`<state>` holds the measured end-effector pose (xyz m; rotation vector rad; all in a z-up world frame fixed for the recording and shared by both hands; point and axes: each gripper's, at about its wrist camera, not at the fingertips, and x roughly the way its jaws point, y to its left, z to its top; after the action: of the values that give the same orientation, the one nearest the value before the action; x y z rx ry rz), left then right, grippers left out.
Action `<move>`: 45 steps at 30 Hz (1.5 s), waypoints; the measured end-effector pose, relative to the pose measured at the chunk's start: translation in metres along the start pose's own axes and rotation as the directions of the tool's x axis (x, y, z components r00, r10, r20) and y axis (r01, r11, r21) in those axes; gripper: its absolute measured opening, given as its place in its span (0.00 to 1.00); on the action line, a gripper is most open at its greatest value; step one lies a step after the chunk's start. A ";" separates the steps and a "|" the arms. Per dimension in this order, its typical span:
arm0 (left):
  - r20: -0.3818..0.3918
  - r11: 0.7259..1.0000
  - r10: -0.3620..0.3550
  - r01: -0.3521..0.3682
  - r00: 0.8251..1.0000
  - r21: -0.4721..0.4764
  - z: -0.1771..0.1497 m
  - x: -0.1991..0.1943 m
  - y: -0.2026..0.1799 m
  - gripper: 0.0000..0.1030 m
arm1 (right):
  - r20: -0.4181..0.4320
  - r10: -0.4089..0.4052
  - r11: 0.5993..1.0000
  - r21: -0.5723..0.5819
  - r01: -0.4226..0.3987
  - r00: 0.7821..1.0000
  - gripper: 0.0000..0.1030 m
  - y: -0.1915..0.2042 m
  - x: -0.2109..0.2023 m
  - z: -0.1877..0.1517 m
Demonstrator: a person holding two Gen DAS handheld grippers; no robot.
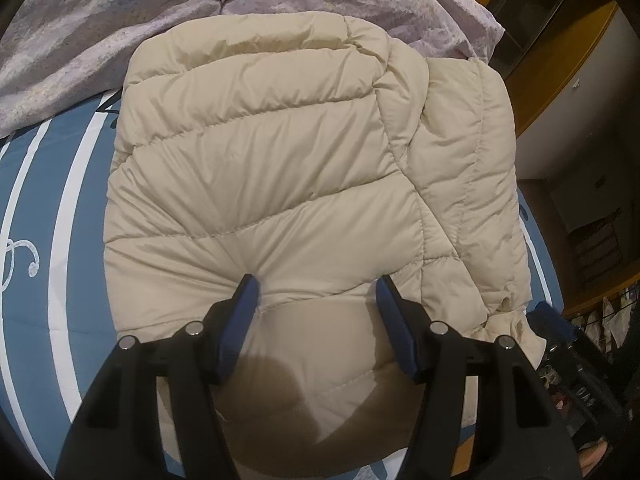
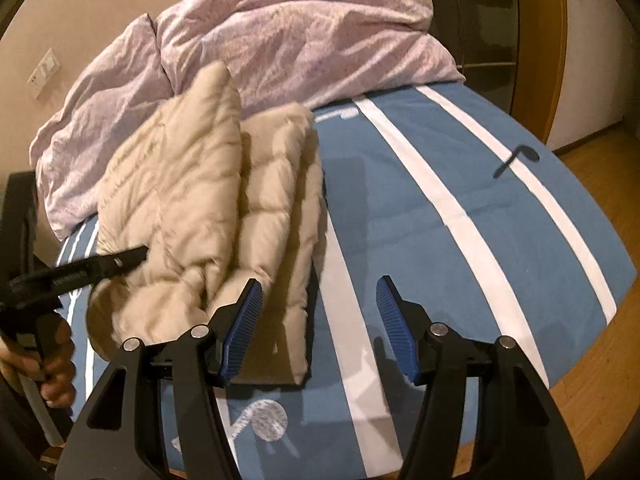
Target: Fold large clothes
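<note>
Beige puffer jacket (image 1: 256,184) lies on the blue striped bed (image 2: 460,216), already doubled into a thick bundle, likely near done. Left tongs (image 1: 316,288) spread, pressing down onto it; right tongs (image 2: 320,292) spread, empty, just beside.

L wrist cam: we look steeply down, close over the folded beige puffer jacket (image 1: 280,184) | R wrist cam: we sit further back, angled down across the blue striped bedsheet (image 2: 460,240) | shared: jacket, sheet, lilac duvet (image 2: 300,32) behind.
</note>
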<state>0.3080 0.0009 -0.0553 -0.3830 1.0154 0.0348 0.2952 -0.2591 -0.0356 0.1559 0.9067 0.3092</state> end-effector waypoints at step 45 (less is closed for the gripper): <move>0.127 1.000 0.029 -0.029 0.991 -0.001 0.027 -0.033 0.010 0.59 | -0.120 -0.042 0.987 -0.157 0.023 0.992 0.26 0.049 0.070 0.000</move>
<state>0.3109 0.0237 -0.0182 -0.3604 0.8953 0.0841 0.3258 -0.1900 -0.0759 -0.0226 1.0020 0.3606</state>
